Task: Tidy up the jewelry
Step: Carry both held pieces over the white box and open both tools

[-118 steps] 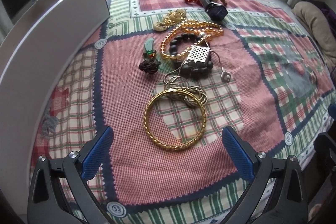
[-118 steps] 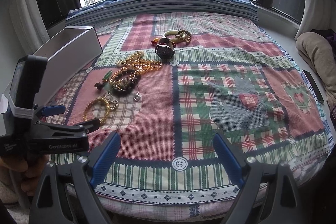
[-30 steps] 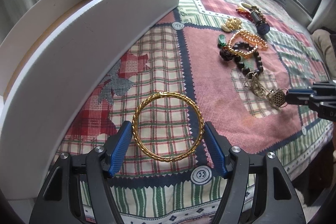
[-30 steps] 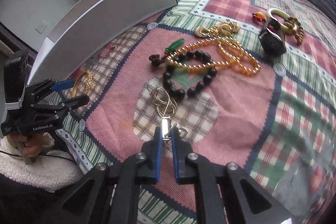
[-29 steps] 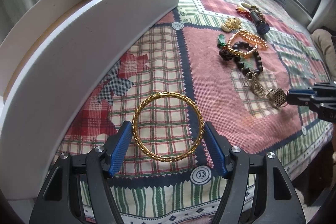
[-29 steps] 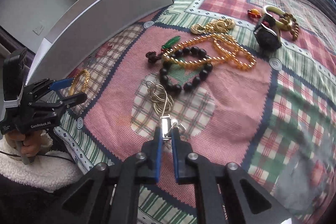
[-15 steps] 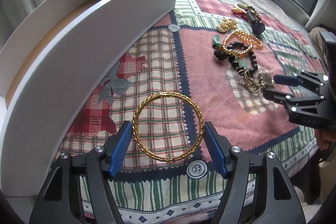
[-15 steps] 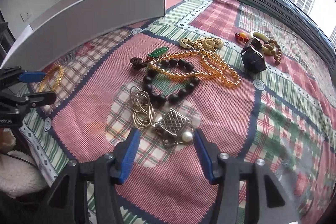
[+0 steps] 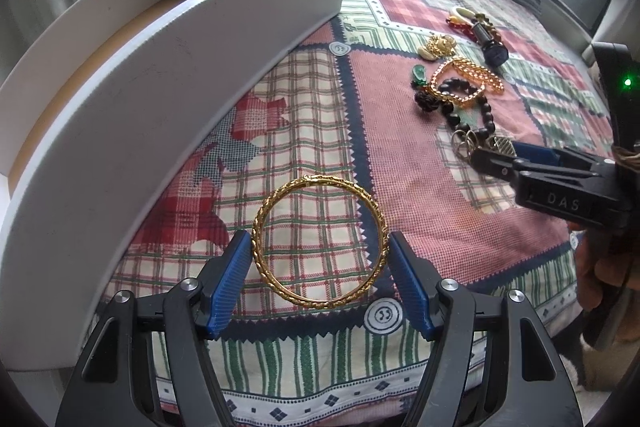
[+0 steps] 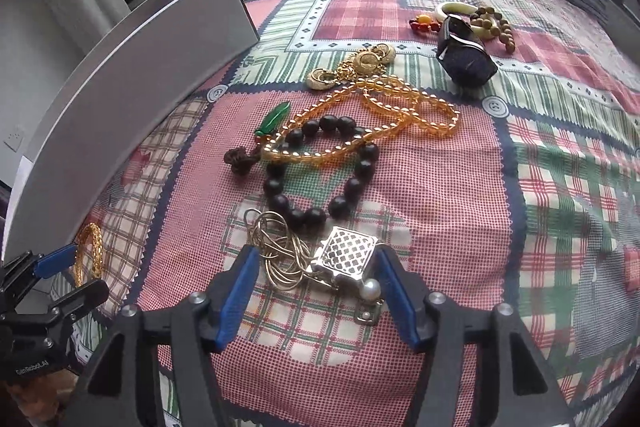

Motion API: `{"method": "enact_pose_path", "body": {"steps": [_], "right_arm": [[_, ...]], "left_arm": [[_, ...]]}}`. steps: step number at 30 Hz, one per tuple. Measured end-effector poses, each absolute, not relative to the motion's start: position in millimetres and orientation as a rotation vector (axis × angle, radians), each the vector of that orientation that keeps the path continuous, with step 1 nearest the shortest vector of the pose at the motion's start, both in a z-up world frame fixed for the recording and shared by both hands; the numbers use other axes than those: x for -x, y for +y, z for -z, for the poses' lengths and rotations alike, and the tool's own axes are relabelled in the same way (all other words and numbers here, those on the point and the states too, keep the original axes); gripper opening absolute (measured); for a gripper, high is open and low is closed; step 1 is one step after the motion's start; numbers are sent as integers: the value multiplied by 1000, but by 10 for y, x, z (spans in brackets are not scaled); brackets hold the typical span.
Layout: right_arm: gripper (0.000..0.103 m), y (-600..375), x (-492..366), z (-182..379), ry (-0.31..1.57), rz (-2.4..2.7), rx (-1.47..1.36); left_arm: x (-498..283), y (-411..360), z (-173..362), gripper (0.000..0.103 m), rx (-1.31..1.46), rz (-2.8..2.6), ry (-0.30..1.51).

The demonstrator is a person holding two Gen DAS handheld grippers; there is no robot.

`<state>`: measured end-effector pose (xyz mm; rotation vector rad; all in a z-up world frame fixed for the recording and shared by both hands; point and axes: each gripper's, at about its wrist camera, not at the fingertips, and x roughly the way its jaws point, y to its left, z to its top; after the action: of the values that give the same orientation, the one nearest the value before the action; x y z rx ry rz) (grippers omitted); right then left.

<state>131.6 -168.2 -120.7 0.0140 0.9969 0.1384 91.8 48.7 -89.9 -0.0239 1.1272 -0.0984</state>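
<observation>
In the left wrist view, the left gripper [image 9: 319,269] holds the gold bangle [image 9: 320,242] between its two blue pads; the pads press on the ring from both sides, low in the centre of the frame. The white box [image 9: 168,75] runs in a long curve from the lower left to the upper centre, and its near wall stands close to the left of the bangle. Between this wall and the pile of jewelry at the upper right, the patchwork quilt [image 9: 392,163] lies bare, so there is open room in the middle. The near edge of the quilt passes just below the gripper.

In the right wrist view, the right gripper [image 10: 316,281] has just been opening, and its jaws now stand apart around the silver lattice pendant [image 10: 347,255] and the coil of thin gold rings [image 10: 280,254]. The right pad seems to lie next to the pendant, but one cannot tell if it touches. A small pearl [image 10: 369,289] sits beside this pad. Above lie the dark bead bracelet [image 10: 320,171], the amber bead chain [image 10: 384,119], and the green leaf charm [image 10: 274,117].

The floor of the box is mostly hidden behind its wall. The left gripper is cut off at the lower left edge here, and the bangle shows only in part.
</observation>
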Motion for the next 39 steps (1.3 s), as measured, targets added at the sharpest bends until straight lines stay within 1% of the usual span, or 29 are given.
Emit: {"method": "enact_pose_path", "body": {"steps": [1,3,4,5,6,7,8,12,17,20,24,29,33,36,39], "right_arm": [[66,-1609,-1325,1231,995,-139,7],[72,-1473,-1331,1272,966,-141,65],[72,-1438,-1325,1290,950,-134,100],[69,-1412,-1311,1303,939,-126,132],[61,-1416,-1291,1299,929,-97,153],[42,-1458,-1276,1276,925,-99,139],[35,-1509,-1268,1260,938,-110,107],[35,-1668,-1155,1187,948,-107,50],[34,-1699,-910,908,923,-144,24],[34,-1716,-854,700,925,-211,-41],[35,-1581,-809,336,891,-295,-59],[35,-1143,-838,-152,813,-439,-40],[35,-647,-980,-454,765,-570,-25],[35,-195,-1188,-567,753,-658,2],[35,289,-1465,-511,790,-719,38]], "left_arm": [[-911,478,898,70,21,100,1127],[-895,470,890,70,17,103,1124],[-890,472,884,70,17,103,1123],[-883,480,875,70,18,103,1120],[-877,494,865,70,19,102,1117],[-869,512,854,70,20,100,1113],[-867,525,846,70,21,98,1111],[-844,555,804,70,25,100,1099],[-794,610,663,70,23,105,1079],[-763,707,484,70,43,111,1060],[-689,926,176,70,76,99,1026],[-572,1373,-199,70,85,1,968],[-550,1873,-444,70,112,-124,922],[-576,2243,-480,70,133,-258,896],[-609,2538,-352,70,199,-336,920]]}}
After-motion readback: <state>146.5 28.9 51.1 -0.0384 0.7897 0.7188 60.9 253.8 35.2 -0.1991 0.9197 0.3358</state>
